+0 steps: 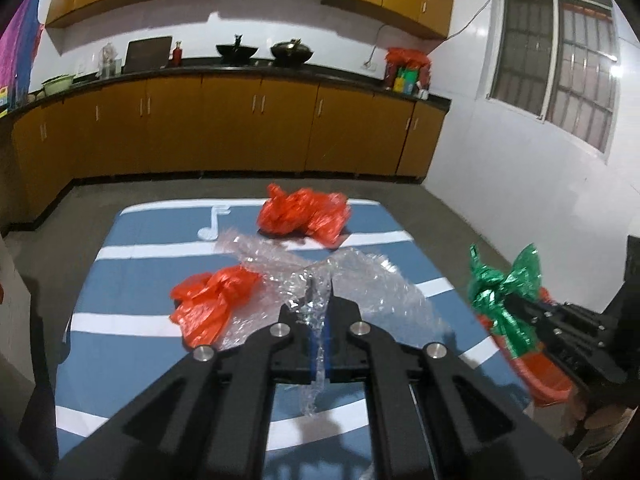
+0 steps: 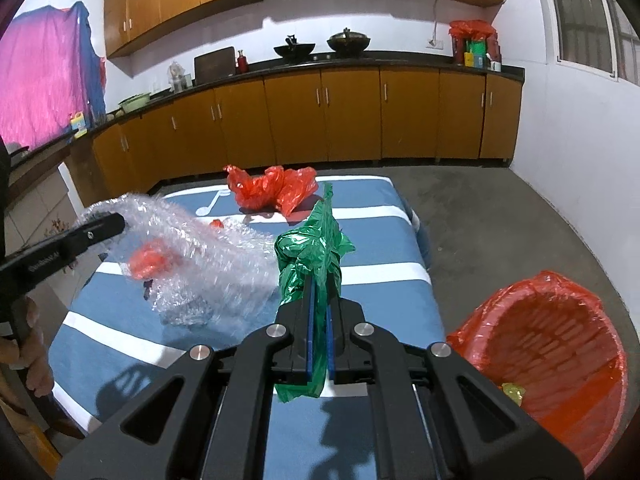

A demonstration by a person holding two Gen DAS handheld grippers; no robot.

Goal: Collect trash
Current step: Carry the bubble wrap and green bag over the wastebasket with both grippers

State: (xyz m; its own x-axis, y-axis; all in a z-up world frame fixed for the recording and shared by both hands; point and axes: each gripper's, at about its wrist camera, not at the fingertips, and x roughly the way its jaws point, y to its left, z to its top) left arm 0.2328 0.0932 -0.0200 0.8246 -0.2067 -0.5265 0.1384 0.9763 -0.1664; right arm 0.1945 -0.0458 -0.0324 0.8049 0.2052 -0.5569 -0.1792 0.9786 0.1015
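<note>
Now my left claw [image 1: 320, 300] clamped on bubble wrap [image 1: 360, 280], my right claw [image 2: 319, 300] clamped on green foil [image 2: 312, 244], 2 red bags [image 1: 304, 216] on striped bench [image 1: 132, 276], lined red bin [image 2: 552, 344] beside it.

Indoor light is moderate and slightly cool, coming from above; the white wall [image 1: 500, 152] beside the window [image 1: 556, 64] shows a bright glare spot, while the window panes stay dark; soft shadows of each hand-held gripper fall on the striped blue cloth [image 2: 372, 292] below it; both views bend strongly with black vignette at the corners; the bubble wrap [image 2: 208, 264] is smeared by motion blur; far cabinets look soft.
</note>
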